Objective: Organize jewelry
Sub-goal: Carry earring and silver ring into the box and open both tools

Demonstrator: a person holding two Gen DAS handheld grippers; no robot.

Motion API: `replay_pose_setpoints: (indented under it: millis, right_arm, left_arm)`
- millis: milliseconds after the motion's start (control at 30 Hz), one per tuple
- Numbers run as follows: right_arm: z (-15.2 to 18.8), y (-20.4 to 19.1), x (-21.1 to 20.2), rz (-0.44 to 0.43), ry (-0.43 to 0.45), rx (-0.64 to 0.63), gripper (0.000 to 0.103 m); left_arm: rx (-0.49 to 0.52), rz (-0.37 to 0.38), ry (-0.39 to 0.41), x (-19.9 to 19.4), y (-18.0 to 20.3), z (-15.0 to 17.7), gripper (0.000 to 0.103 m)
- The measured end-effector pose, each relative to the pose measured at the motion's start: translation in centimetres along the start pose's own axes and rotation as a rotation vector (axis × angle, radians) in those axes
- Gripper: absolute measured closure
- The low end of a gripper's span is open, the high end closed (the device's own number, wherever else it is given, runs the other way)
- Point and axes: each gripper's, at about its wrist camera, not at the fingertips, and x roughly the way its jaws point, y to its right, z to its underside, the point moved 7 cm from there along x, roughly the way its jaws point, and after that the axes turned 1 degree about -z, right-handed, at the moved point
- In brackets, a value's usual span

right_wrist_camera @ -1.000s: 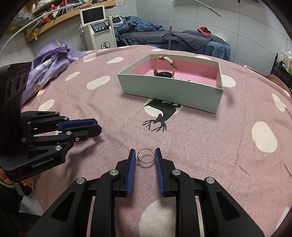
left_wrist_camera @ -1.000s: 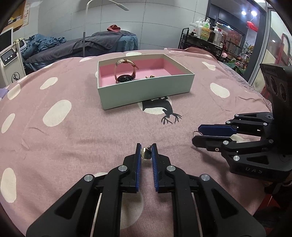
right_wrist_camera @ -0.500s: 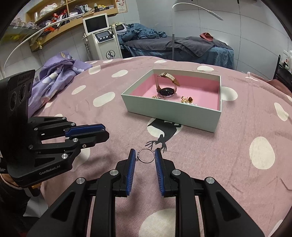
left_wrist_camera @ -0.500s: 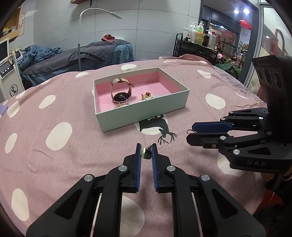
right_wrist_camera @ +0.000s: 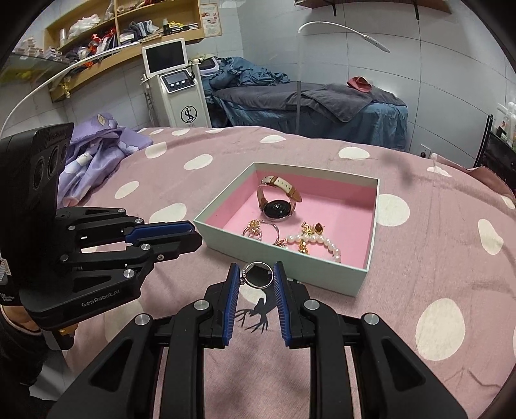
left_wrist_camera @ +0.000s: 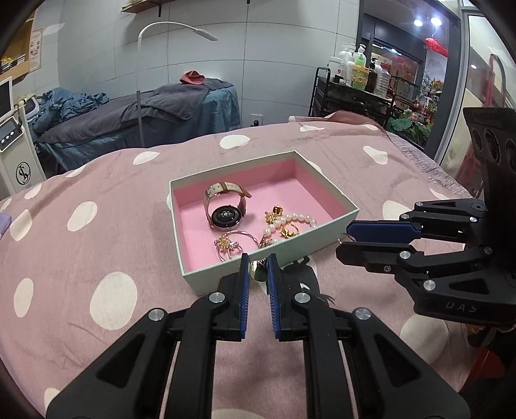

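A pale green box [left_wrist_camera: 322,240] [right_wrist_camera: 225,238] with a pink lining sits on the pink dotted blanket. Inside lie a watch [left_wrist_camera: 225,216] [right_wrist_camera: 276,208], a pearl bracelet [left_wrist_camera: 290,222] [right_wrist_camera: 317,240], gold earrings [left_wrist_camera: 288,231] and silver rings [left_wrist_camera: 230,243] [right_wrist_camera: 258,228]. My left gripper [left_wrist_camera: 258,269] is shut on a small gold pendant [left_wrist_camera: 258,270] just in front of the box's near wall. My right gripper [right_wrist_camera: 257,277] is shut on a thin silver ring [right_wrist_camera: 258,274], also held above the blanket just short of the box.
The pink blanket [left_wrist_camera: 96,258] covers a bed. A purple quilt [right_wrist_camera: 96,145] lies at its far left. Behind stand a white machine [right_wrist_camera: 180,93], a treatment bed [right_wrist_camera: 306,106] with dark covers, a lamp arm [left_wrist_camera: 174,29] and a black bottle rack [left_wrist_camera: 354,93].
Both grippers have risen and moved toward the box, each keeping its piece. The box now looks nearer and its contents show from above.
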Motion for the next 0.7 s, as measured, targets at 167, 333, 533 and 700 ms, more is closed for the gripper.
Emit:
replay_pose_setpoints:
  millis: [167, 333, 533, 700]
  right_arm:
    - [-1.8, 1.2, 1.3, 0.015, -0.010, 0.013, 0.082]
    - [-3.3, 2.8, 3.4, 0.014, -0.046, 0.065, 0.082]
    - [-4.9, 4.8, 6.3, 0.057, -0.087, 0.095, 0.082]
    - [-5.2, 5.9, 8.7, 0.099, -0.132, 0.090, 0.082]
  left_arm:
    - [-0.008, 0.012, -0.028, 1.8, -0.5, -1.9, 0.092]
    - [-0.039, 0.041, -0.083, 4.4, -1.2, -2.9, 0.092]
    - [-0.061, 0.030, -0.153, 7.8, -1.9, -3.1, 0.092]
    - [-0.063, 0.020, -0.180, 9.4, -2.3, -3.0, 0.092]
